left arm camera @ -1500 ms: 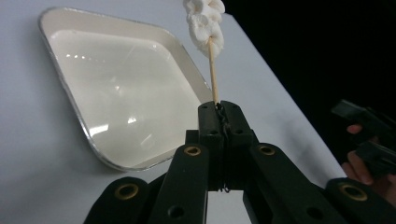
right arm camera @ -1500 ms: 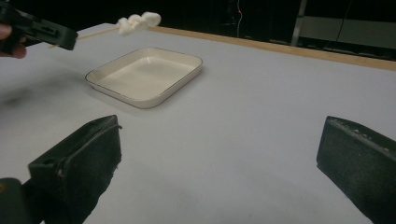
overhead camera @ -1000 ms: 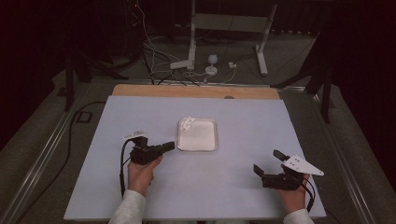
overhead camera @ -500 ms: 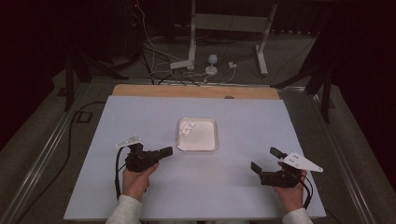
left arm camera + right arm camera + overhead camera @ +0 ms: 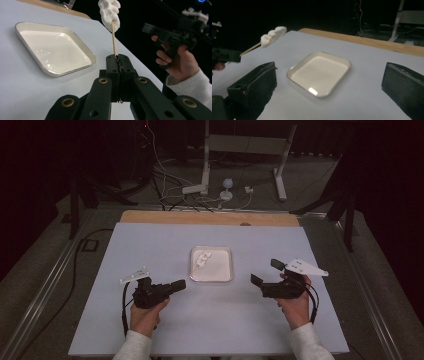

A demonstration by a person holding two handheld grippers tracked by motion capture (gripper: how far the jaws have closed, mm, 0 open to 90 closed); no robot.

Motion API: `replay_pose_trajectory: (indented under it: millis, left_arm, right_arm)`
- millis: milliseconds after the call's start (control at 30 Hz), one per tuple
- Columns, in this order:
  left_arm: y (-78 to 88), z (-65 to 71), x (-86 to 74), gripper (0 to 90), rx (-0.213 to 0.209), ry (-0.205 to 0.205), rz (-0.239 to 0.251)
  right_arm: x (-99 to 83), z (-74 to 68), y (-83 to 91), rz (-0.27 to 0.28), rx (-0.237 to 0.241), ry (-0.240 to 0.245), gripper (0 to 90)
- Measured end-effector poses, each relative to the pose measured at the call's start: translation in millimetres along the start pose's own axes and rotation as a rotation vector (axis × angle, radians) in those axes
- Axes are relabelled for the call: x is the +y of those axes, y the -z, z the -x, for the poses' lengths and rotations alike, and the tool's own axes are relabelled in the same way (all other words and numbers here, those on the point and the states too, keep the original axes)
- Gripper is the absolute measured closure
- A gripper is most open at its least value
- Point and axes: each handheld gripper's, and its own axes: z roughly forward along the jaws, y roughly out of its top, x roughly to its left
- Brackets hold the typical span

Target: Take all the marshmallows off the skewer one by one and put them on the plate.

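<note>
The left hand-held gripper (image 5: 117, 58) has its two black jaws pressed together on a thin wooden stick (image 5: 114, 37). Three white marshmallows (image 5: 109, 11) sit at the far end of the stick, up in the air and not touching anything. In the high view the marshmallows (image 5: 203, 259) show over the back left corner of the white tray (image 5: 220, 276), which lies near the middle of the pale surface (image 5: 150, 240). The tray looks bare inside. The right hand-held gripper (image 5: 266, 273) is near the right side of the tray, held up off the surface, and its jaws are wide apart with nothing between them. They point toward the tray and the stick. It looks like the job is to pull the marshmallows off the stick and drop them in the tray, with the right hand-held gripper coming over to do the pulling. A few things could go wrong. The stick is very thin, so if the right jaws push sideways on it, it could bend, snap, or slip out of the left grip. Marshmallows are soft and sticky, so a hard squeeze could squash them, or they could cling to the jaws and not fall. If they come off while the stick is past the rim of the tray, they could land on the surface.
</note>
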Motion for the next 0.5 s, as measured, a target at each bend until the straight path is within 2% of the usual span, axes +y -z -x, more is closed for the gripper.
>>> replay_pose_trajectory:
  millis: [33,200,500]
  left_arm:
    - [-1.1,0.6,-0.4,90.0,-0.002,-0.001,-0.003]
    - [-5.1,3.7,-2.2,90.0,-0.01,-0.016,-0.019]
    - [-9.3,8.1,-4.4,90.0,-0.022,-0.038,-0.028]
  right_arm:
    - [7.5,-4.2,-9.6,-0.009,0.018,0.002,0.0]
    - [19.6,-13.4,-29.0,-0.024,0.063,0.006,0.0]
    - [31.5,-24.9,-49.3,-0.045,0.113,-0.005,0.0]
